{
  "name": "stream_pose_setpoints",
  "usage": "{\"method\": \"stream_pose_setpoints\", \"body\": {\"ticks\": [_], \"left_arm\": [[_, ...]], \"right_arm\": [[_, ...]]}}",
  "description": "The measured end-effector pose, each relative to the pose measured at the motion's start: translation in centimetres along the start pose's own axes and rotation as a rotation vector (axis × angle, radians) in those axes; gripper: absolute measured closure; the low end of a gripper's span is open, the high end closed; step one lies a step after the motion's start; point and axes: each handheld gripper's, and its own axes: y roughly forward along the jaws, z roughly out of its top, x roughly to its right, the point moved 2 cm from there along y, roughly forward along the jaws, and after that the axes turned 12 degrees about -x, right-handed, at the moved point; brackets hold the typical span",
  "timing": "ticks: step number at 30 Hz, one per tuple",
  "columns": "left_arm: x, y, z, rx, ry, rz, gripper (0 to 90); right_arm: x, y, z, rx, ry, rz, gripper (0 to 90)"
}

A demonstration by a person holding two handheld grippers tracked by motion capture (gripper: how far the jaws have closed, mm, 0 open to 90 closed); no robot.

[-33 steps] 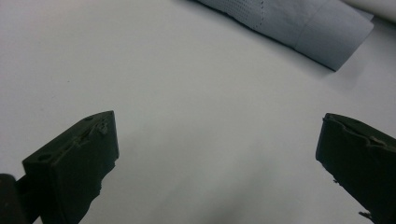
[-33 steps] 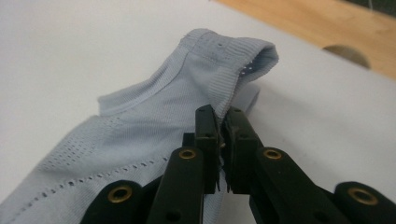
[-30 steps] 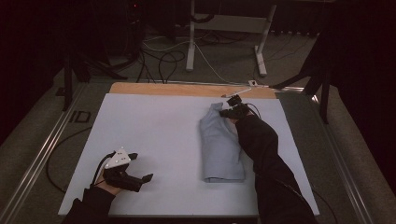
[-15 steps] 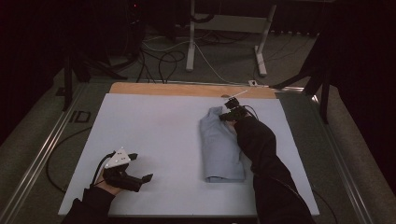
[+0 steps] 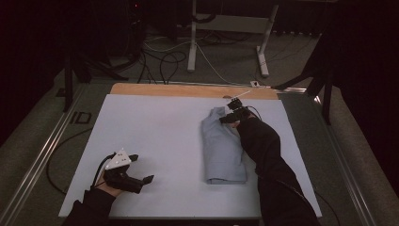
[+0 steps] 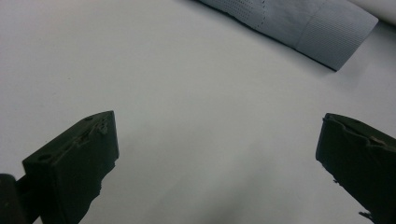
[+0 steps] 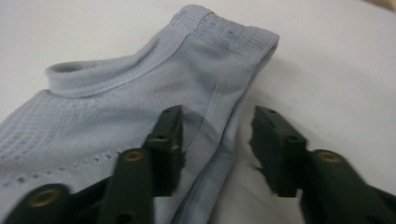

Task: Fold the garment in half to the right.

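Note:
A light blue folded garment lies lengthwise on the white table, right of centre. My right gripper sits at the garment's far end. In the right gripper view the garment's ribbed edge lies between the two black jaws of the right gripper. Those jaws have just been opening and stand apart, with neither pad pressing on the cloth. My left gripper rests near the table's front left with its jaws spread wide. In the left gripper view, bare table shows between the left gripper jaws, with the garment's hem farther off.
A wooden strip runs along the table's far edge. A metal rail borders the left side. Behind the table, cables and a white stand are on the floor, and a dark tripod leg stands at the right.

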Motion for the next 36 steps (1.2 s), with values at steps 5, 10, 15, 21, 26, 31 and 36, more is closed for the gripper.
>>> {"method": "stream_pose_setpoints", "body": {"ticks": [5, 10, 15, 21, 26, 31, 36], "left_arm": [[0.1, 0.0, 0.0, 0.001, 0.002, -0.001, 0.3], [0.1, -0.2, 0.1, 0.004, 0.007, 0.002, 0.3], [0.0, -0.4, 0.1, 0.013, 0.007, -0.004, 0.3], [0.1, -0.5, 0.0, 0.023, 0.018, -0.008, 0.4], [0.1, -0.6, 0.0, 0.022, 0.016, -0.004, 0.4], [0.1, -0.5, -0.1, 0.020, 0.017, -0.004, 0.3], [0.2, -0.4, 0.0, 0.014, 0.023, -0.006, 0.3]], "right_arm": [[-0.4, -1.9, -0.3, 0.034, -0.017, 0.036, 35.5], [-1.7, -4.1, -0.7, 0.085, -0.050, 0.052, 34.3], [-3.9, -6.3, -1.5, 0.133, -0.098, 0.074, 39.4], [-7.1, -8.4, -3.6, 0.185, -0.163, 0.144, 53.6], [-9.8, -9.2, -5.8, 0.194, -0.220, 0.190, 58.9], [-12.0, -9.5, -8.3, 0.189, -0.270, 0.233, 70.0], [-13.5, -8.9, -10.5, 0.157, -0.331, 0.248, 89.9]]}}
